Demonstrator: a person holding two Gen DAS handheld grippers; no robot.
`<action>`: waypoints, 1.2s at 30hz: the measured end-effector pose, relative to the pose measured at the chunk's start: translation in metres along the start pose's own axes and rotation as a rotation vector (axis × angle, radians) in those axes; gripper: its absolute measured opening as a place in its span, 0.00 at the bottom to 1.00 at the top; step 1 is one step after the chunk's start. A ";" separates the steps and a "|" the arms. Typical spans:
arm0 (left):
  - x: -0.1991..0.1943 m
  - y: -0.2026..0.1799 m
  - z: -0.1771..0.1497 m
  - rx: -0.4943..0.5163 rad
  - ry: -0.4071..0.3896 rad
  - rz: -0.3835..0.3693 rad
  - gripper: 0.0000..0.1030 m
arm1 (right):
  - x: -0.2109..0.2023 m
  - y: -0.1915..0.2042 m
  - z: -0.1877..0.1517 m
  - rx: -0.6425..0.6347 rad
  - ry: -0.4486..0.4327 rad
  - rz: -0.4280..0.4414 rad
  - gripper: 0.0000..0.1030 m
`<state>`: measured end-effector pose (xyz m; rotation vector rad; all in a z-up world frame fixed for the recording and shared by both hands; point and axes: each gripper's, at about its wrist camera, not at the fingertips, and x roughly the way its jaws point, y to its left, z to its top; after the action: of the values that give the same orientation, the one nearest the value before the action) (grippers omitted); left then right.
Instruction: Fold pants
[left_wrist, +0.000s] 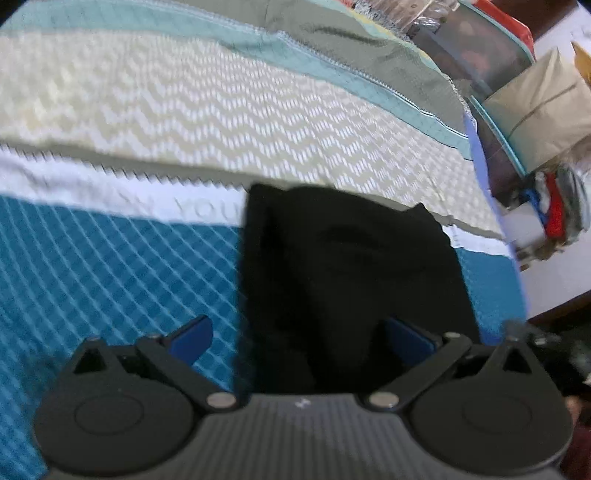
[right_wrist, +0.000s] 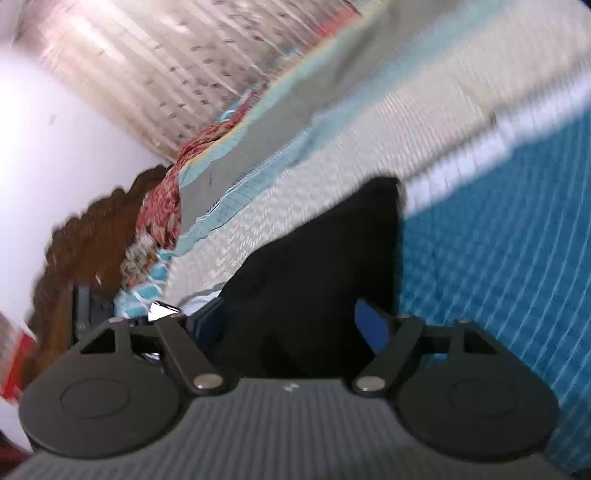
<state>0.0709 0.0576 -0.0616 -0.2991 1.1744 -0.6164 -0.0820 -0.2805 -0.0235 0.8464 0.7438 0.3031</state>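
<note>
From the left wrist, the left gripper (left_wrist: 295, 338) is seen with its blue-padded jaws spread wide – nothing is pinched. Between and beyond them the black fabric pants (left_wrist: 343, 266) are laid in a folded heap on the teal, white and cream patterned bedspread (left_wrist: 129, 258).

From the right wrist, the right gripper (right_wrist: 291, 326) is likewise held open over the pants (right_wrist: 325, 266), unpinched, on the bedspread (right_wrist: 498, 240) – the view is blurred.

The pants (left_wrist: 332, 266) are plain black. The bedspread (left_wrist: 110, 266) has a teal part with a white diamond grid, a white band, and a cream zigzag part. The grippers' pads (left_wrist: 192, 338) are blue.
</note>
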 end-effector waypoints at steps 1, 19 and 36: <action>0.005 0.002 -0.002 -0.023 0.018 -0.024 1.00 | 0.007 -0.003 0.000 0.009 0.011 -0.009 0.80; -0.024 -0.038 0.040 0.075 -0.192 -0.240 0.51 | 0.044 0.093 0.047 -0.367 -0.108 0.056 0.45; 0.088 0.021 0.139 0.047 -0.257 0.138 0.90 | 0.204 -0.002 0.140 -0.297 -0.040 -0.168 0.77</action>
<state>0.2278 0.0091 -0.0885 -0.2472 0.9239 -0.4688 0.1612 -0.2546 -0.0603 0.5045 0.7069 0.2388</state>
